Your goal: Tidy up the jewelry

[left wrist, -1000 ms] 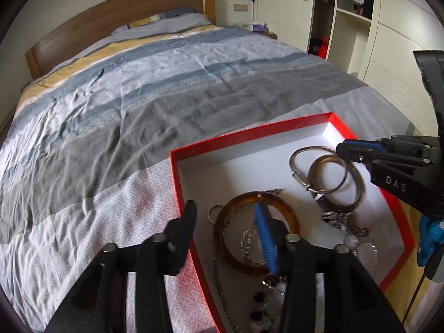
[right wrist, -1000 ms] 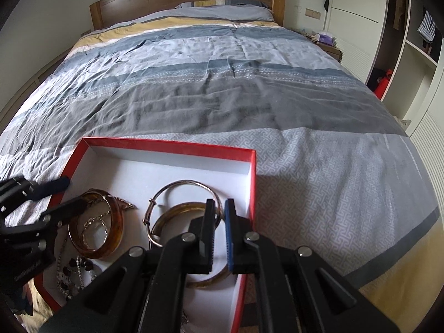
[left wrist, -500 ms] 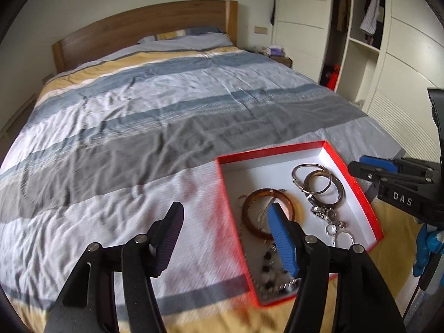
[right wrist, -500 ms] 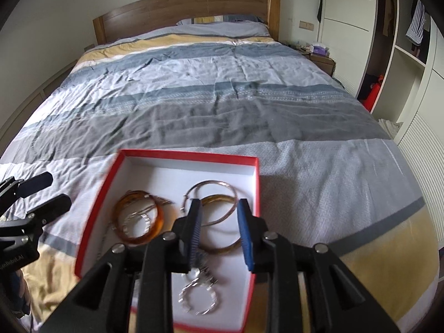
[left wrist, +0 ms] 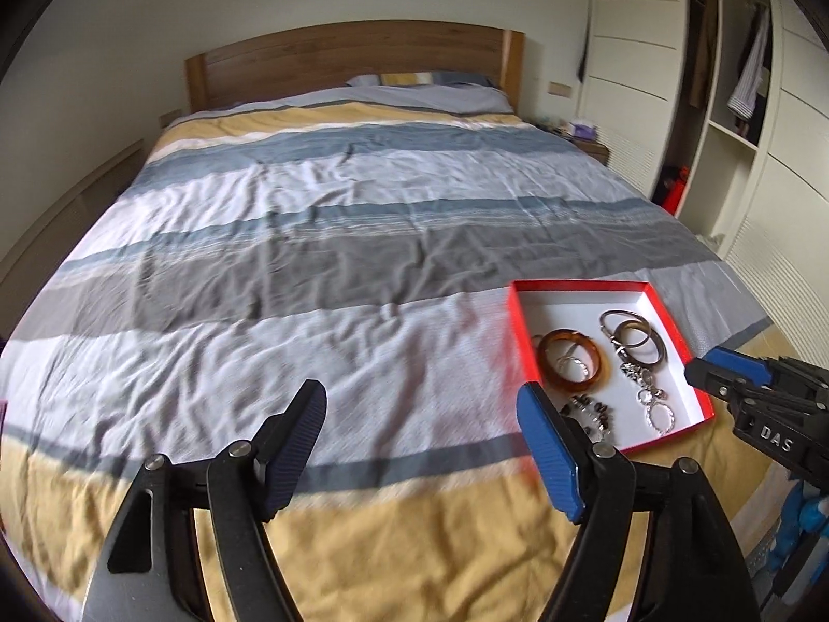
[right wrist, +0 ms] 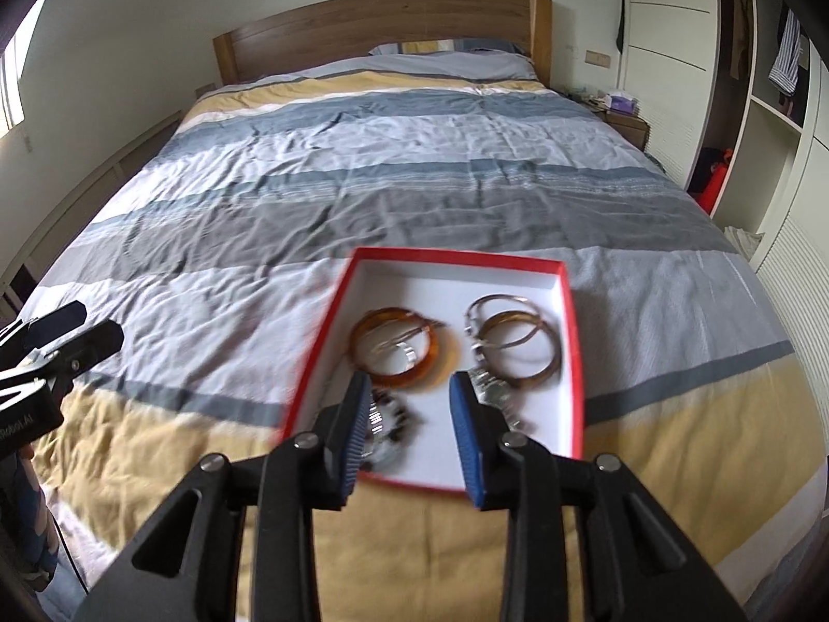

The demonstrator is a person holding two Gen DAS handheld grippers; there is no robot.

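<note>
1. A red-rimmed box (right wrist: 576,363) with a white floor lies on the striped bedspread (right wrist: 362,197), near the foot of the bed, on the pale band just beyond the yellow one.
2. Contents: an amber bangle (right wrist: 396,347) at centre left, with thin silver rings lying inside it; metal bangles (right wrist: 518,342), overlapping one another, at centre right; a dark beaded piece (left wrist: 588,409) at the near left corner; small silver pieces (left wrist: 650,399) at near right. Blur hides finer detail.
3. Left gripper (left wrist: 420,438): jaws wide apart, nothing between them, held above the bedspread to the left of the box and clear of it.
4. Right gripper (right wrist: 406,427): jaws apart, empty, held over the near edge of the box. Contact with any item is not seen.
5. A wooden headboard (right wrist: 383,26) stands at the far end; a white wardrobe (left wrist: 725,119) is on the right.
</note>
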